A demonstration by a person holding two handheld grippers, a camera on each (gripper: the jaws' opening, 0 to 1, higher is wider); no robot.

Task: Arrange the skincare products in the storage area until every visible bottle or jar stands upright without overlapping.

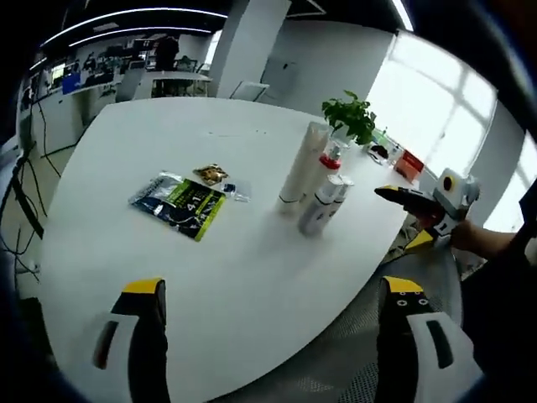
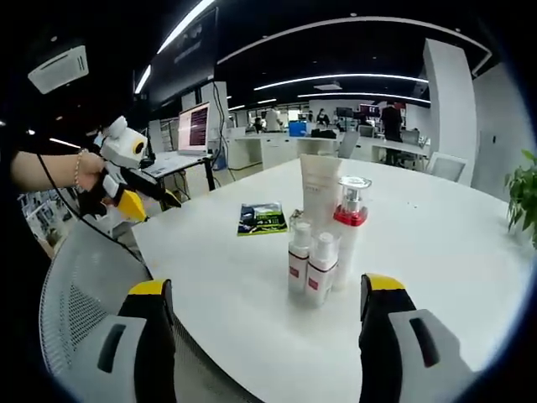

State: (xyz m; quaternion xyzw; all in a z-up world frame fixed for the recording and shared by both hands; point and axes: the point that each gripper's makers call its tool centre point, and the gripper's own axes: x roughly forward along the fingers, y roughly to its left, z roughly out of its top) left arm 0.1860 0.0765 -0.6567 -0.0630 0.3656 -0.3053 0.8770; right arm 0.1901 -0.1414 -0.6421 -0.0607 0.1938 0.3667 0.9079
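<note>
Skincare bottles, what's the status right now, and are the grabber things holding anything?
Left gripper and right gripper open, empty, short of the table. Four skincare bottles upright, clustered close. Sachet packets flat beside them, not blocking.

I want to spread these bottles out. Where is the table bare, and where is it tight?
Bare: the white table between the green packet and the near edge, and the far stretch behind the tall tube. Tight: the tube, the pump bottle and two small bottles stand bunched together near the edge.
</note>
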